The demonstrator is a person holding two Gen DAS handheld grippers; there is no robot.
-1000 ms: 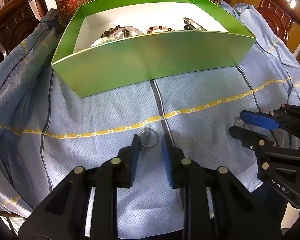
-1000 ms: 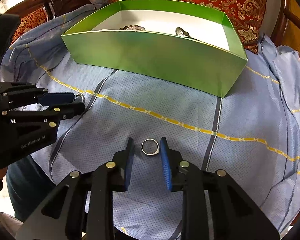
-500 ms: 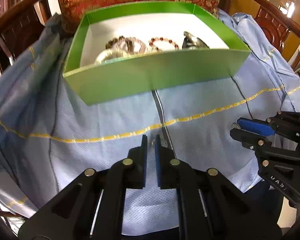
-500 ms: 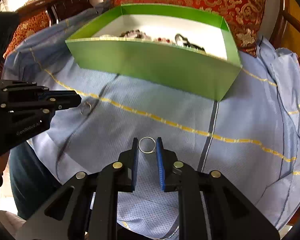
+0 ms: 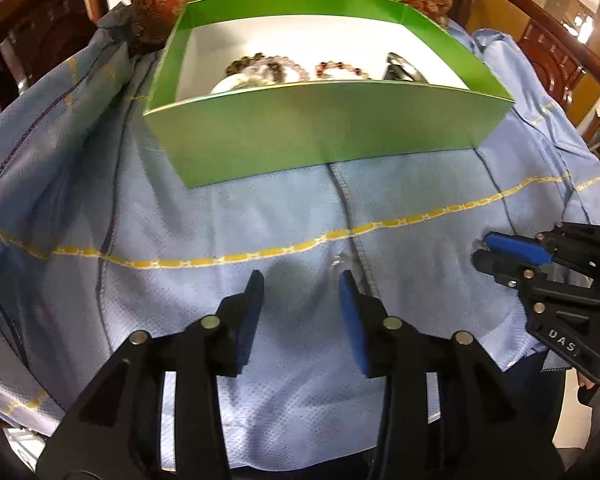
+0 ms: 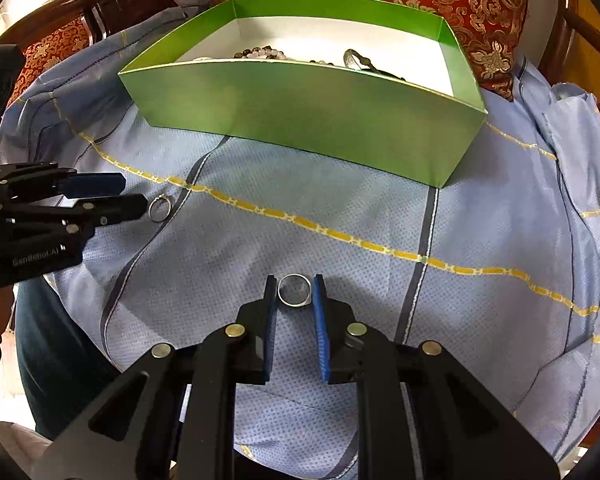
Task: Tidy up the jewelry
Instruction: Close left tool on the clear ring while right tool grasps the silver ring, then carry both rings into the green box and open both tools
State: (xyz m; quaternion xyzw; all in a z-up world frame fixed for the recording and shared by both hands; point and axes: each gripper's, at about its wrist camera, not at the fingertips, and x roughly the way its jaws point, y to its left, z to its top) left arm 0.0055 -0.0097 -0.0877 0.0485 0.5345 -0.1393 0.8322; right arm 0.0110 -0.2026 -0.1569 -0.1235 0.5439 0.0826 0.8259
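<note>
- Left tool (image 5: 300, 280) has sprung wide open after pinching half a second ago; its small ring (image 6: 159, 209) lies on the cloth (image 5: 220, 216) just past the tips, dropped or missed.
- Right tool (image 6: 294, 292) has narrowed, jaws bracketing the band ring (image 6: 295, 289), seemingly gripped.
- Box (image 6: 300, 104) awaits both; left likely needs a regrasp.

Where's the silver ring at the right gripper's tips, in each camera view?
Left wrist view: the ring is only a small glint at the far right, at the tips of the right gripper.
Right wrist view: bottom centre, between that gripper's fingertips.
Shared landmark: the green box, beyond the ring in both views.
</note>
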